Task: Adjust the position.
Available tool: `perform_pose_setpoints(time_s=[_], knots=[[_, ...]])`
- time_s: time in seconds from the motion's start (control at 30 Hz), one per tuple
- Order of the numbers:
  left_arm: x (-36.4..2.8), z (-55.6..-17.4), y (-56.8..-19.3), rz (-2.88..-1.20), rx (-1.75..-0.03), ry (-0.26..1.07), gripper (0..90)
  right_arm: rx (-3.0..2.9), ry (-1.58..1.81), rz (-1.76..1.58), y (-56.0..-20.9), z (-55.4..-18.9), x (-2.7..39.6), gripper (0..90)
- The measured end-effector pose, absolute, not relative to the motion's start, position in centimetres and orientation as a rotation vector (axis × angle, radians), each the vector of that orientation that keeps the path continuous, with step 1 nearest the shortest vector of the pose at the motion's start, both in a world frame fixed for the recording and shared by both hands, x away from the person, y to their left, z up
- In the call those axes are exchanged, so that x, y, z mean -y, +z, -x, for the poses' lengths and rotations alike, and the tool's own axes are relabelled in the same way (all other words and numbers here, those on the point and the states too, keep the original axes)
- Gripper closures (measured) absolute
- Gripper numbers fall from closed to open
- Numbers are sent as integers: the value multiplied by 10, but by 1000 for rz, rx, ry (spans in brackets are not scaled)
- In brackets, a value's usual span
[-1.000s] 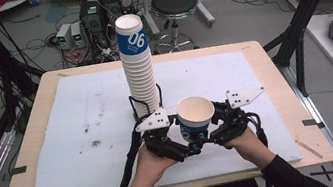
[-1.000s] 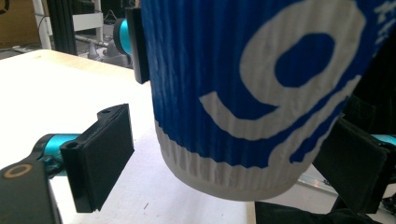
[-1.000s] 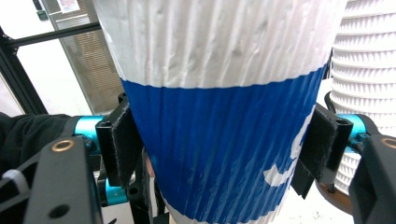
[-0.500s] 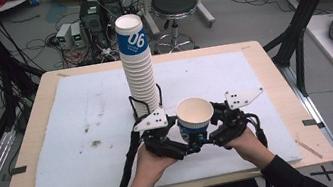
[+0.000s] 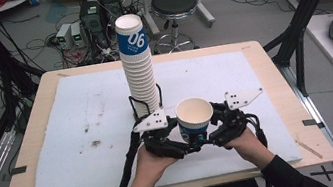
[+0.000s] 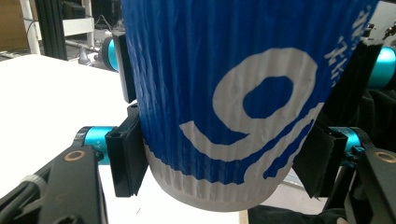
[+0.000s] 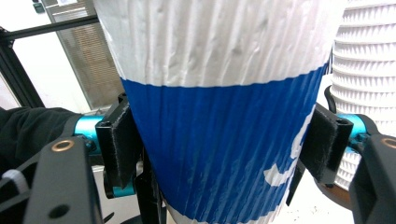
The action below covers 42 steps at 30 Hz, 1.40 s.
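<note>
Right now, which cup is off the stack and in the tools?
The single blue-and-white paper cup near the table's front edge, upright, gripped from both sides by the left tool and right tool. The others sit nested in the tall stack behind it.

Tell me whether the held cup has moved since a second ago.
No. The held cup stays just right of the cup stack base, between both grippers.

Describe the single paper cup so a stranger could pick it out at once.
Start at the white mat on the wooden table, then find the tall stack of cups near its middle. In front of it, at the near edge, stands the single cup, clamped between the left claw and the right claw. Unlike the stack, it is one open-mouthed cup.
</note>
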<state>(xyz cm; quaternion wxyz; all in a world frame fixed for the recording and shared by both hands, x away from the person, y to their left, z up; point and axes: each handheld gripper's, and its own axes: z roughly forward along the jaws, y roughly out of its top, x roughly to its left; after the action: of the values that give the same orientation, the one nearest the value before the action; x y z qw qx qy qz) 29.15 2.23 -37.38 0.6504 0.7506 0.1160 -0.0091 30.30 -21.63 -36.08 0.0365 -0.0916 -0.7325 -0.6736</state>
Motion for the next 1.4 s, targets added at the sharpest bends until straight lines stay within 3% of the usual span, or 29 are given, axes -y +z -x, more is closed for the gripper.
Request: perform_pose_setpoints(time_s=[0.43,0.7,0.8,0.97,1.07,1.4], knots=[[-22,-292,-376,-1721,-257,-25,300,2294,-2021,298,-356,-303,215,156],[-19,-292,-378,-1739,-248,-35,300,2279,-2048,316,-353,-302,218,158],[-20,-292,-379,-1735,-252,-38,301,2280,-2066,292,-353,-301,219,216],[-20,-293,-380,-1729,-253,-49,295,2278,-2079,291,-353,-301,220,225],[-20,-293,-378,-1706,-267,-66,202,2270,-2080,300,-354,-302,220,231],[-22,-292,-375,-1669,-264,-80,231,2265,-2071,294,-357,-300,215,233]])
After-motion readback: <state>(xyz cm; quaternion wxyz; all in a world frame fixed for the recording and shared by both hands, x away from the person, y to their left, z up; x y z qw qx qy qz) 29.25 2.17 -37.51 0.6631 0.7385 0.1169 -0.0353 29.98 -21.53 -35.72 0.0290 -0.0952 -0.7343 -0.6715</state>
